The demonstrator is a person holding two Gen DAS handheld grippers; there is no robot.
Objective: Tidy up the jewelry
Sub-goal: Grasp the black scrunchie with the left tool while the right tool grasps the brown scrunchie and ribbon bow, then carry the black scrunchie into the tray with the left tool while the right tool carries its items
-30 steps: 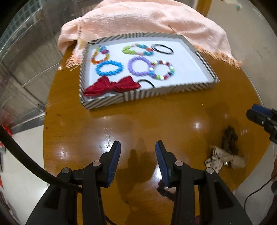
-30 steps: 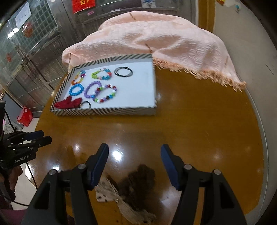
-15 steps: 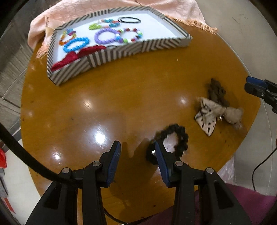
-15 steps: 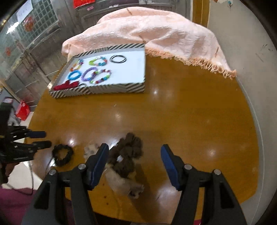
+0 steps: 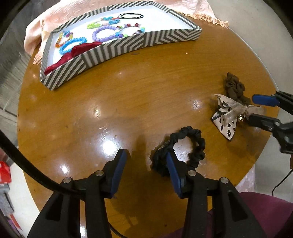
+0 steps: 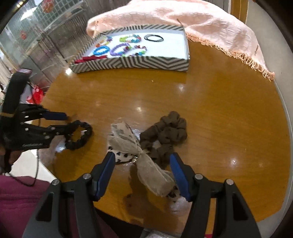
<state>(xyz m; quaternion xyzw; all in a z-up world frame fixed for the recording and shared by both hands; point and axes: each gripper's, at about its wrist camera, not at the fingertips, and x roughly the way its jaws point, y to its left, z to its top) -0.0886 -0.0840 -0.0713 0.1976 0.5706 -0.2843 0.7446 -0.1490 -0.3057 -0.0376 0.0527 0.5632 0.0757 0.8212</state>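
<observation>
- On the round wooden table [image 6: 210, 102], at 12 o'clock, one striped tray [image 5: 128, 45] lies with its far edge against one peach cloth [image 6: 183, 18].
- Tray contents, counted: five bead bracelets, namely one blue bracelet [image 5: 73, 43], one purple bracelet [image 5: 105, 33], one green-and-teal, one orange-mixed and one multicoloured; one thin black hair tie [image 5: 131, 16]; one red bow [image 5: 73, 55] along the near wall. A further item may be hidden behind that wall.
- Loose on the table, three pieces: one black scrunchie [image 5: 183, 146], one brown scrunchie [image 6: 168, 133], one spotted fabric bow [image 6: 139, 153].
- Left gripper [image 5: 146, 159]: jaws spread, grasping nothing; its right finger [image 5: 173, 168] sits over the black scrunchie's near-left rim, while the ring extends toward 1 o'clock.
- Right gripper [image 6: 142, 164]: jaws spread, released; the bow's knot and near tail lie between the two fingers, with the brown scrunchie just beyond at 1 o'clock, touching the bow.
- Each gripper is visible in the other's camera: right gripper at 3 o'clock in the left view, left gripper at 9 o'clock in the right view.
</observation>
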